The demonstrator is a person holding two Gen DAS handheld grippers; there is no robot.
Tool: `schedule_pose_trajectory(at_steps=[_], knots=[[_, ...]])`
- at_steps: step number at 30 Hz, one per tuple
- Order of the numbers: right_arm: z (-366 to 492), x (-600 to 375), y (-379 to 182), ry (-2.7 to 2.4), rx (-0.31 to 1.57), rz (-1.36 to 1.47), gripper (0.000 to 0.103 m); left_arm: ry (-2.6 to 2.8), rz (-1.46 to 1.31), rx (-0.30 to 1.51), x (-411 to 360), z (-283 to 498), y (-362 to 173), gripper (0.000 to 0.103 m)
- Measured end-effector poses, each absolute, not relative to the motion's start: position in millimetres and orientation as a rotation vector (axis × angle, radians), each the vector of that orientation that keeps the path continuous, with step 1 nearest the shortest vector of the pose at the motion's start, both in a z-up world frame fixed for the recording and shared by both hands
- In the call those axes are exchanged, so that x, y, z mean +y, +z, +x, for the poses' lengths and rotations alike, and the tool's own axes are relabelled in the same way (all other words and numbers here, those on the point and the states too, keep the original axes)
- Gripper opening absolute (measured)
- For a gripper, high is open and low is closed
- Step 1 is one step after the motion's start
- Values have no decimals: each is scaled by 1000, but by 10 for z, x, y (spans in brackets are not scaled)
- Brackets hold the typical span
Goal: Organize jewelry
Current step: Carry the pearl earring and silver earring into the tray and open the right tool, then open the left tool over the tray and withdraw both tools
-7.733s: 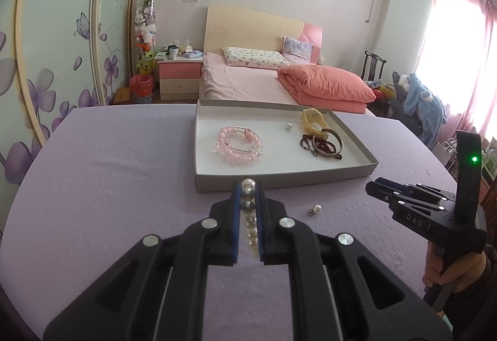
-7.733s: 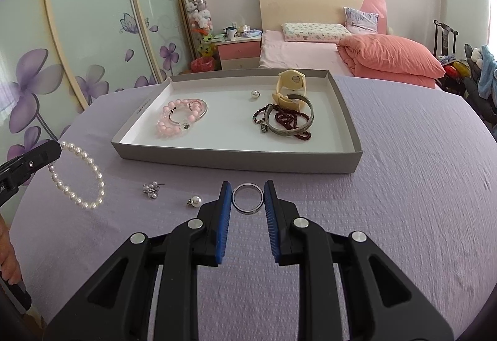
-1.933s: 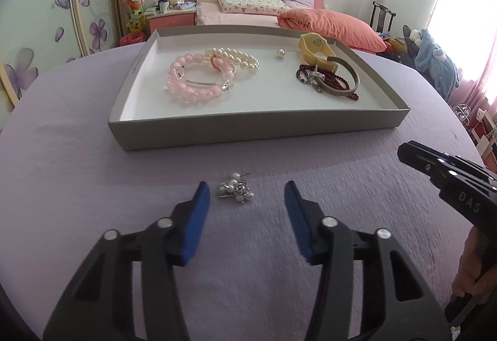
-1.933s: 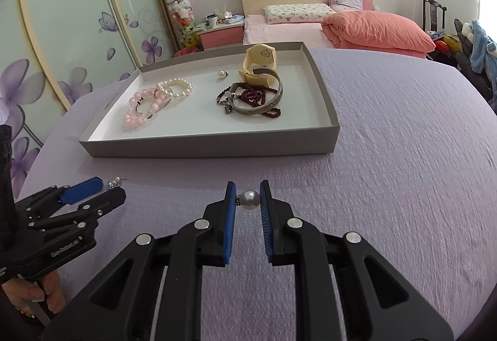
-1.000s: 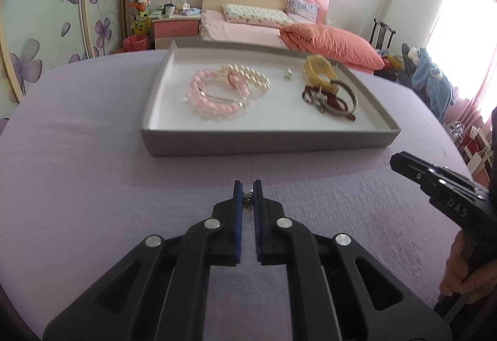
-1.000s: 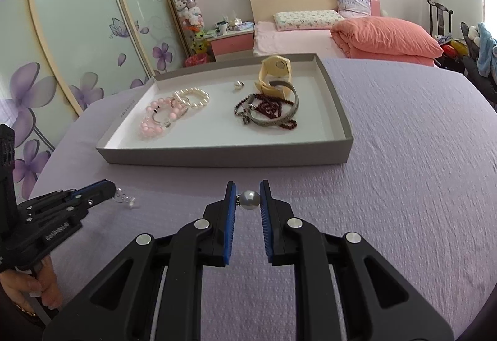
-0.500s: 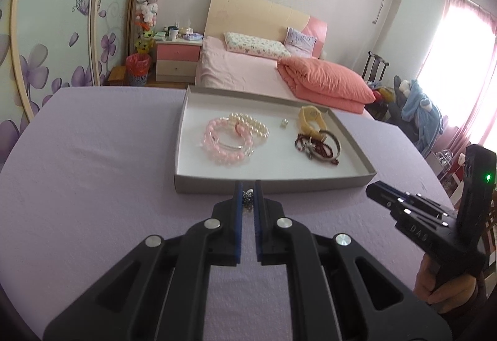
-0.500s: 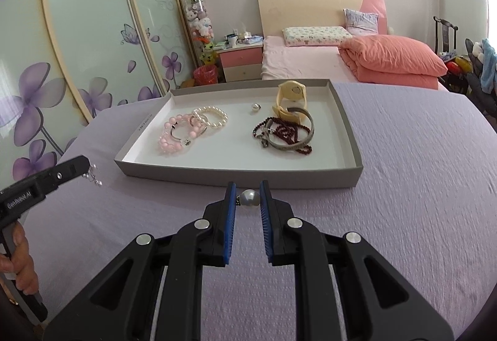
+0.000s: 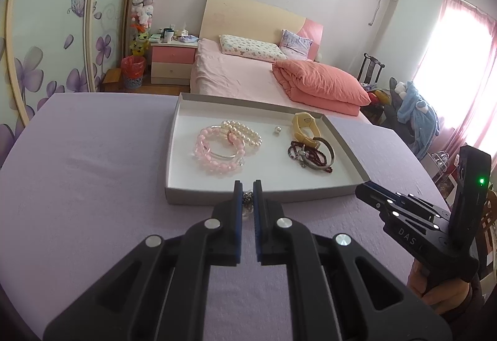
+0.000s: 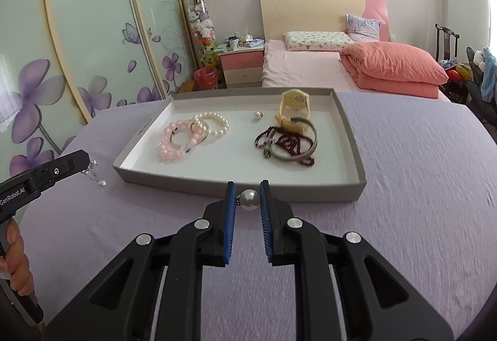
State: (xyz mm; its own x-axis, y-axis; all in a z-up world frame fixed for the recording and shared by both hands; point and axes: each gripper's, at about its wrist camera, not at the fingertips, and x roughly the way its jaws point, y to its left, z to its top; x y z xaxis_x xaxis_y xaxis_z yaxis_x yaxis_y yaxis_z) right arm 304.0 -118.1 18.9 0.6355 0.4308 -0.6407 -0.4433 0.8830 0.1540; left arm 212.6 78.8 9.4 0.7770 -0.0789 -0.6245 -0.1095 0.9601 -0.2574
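A grey tray (image 9: 174, 135) (image 10: 351, 135) sits on the purple table. It holds a pink bead bracelet (image 9: 214, 151) (image 10: 174, 139), a white pearl bracelet (image 9: 243, 131) (image 10: 212, 123), a small pearl stud (image 9: 277, 130) (image 10: 257, 115), a cream cuff (image 9: 306, 126) (image 10: 295, 108) and a dark bead strand with a metal bangle (image 9: 312, 154) (image 10: 287, 142). My left gripper (image 9: 247, 188) is shut on a small earring cluster (image 9: 247, 196) (image 10: 93, 174), lifted before the tray's near wall. My right gripper (image 10: 248, 188) is shut on a pearl earring (image 10: 250, 199), also raised near the tray's front.
The purple table (image 9: 77, 170) extends left and right of the tray. Behind it are a pink bed (image 9: 248, 73), a nightstand (image 9: 172, 61) and a flowered wardrobe (image 10: 77, 45). A chair with clothes (image 9: 413, 114) stands at the right.
Both grippers have risen and drawn back a little from the tray, each still holding its earring. The left gripper closed on the earring cluster about a second earlier.
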Motion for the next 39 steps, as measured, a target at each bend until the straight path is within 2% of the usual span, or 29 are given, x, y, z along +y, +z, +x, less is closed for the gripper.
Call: schedule_pose_trajectory(at_steps=[11,23,35,37,38,39], knots=[[3555,-1124,442,453,599,8,16,9,-276,613,811,2651,325,7],[4089,-957,-23,394,702,-20,16,27,-281,655,814,3251,15,7],[4185,-893,-149,397,739,-28,17,9,-288,687,794,3460,-170,7],[4189,-899,-148,397,740,-29,28,7,-287,691,781,3474,-186,7],[4186,-901,-146,397,737,-26,43,6,-289,693,785,3478,-195,7],[4169,-908,-140,399,730,-24,50,3,-292,695,780,3483,-205,7]])
